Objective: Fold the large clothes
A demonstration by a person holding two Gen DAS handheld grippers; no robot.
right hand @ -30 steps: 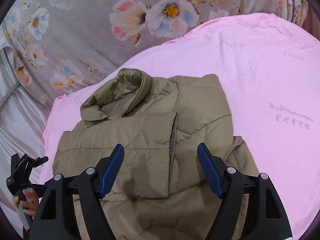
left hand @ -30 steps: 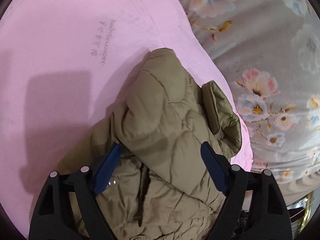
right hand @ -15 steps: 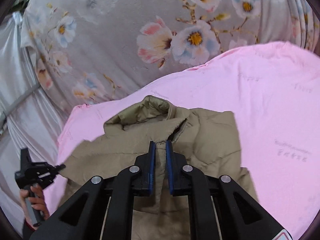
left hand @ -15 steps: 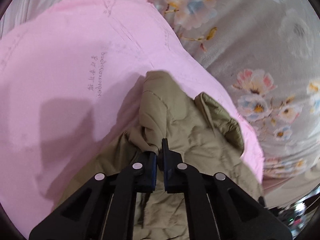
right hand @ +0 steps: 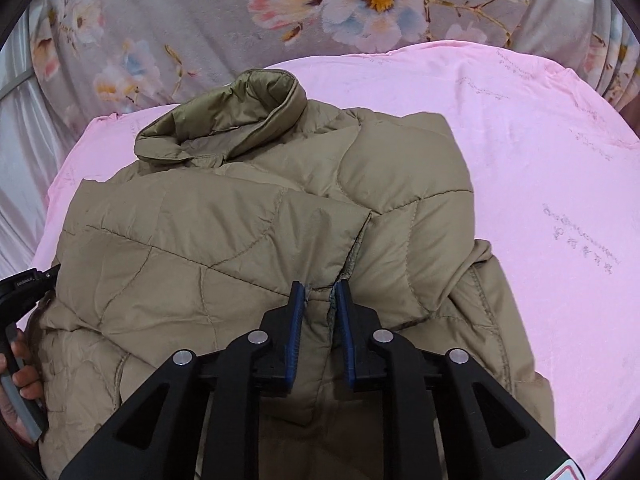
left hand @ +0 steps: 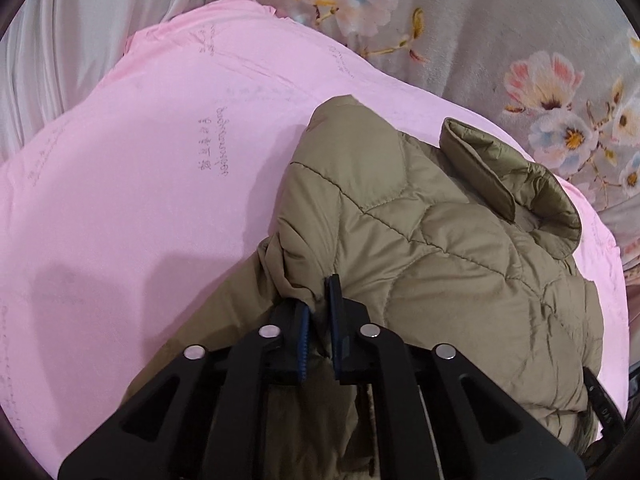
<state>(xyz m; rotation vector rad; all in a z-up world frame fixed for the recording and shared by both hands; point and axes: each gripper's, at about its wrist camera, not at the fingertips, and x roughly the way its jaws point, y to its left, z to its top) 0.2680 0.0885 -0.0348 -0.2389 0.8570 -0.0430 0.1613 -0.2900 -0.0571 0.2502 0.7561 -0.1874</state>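
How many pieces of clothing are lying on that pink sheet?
1: an olive-green quilted puffer jacket, lying partly folded on the pink sheet, collar toward the floral cover. Both grippers pinch its fabric. Anything beneath the jacket would be hidden.

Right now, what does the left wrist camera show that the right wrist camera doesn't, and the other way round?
Only the left wrist view shows the left gripper pinching a bunched fold. Only the right wrist view shows the right gripper clamping a front flap, plus a hand on a handle. Both show the olive quilted jacket with its raised collar on a pink sheet over floral fabric.
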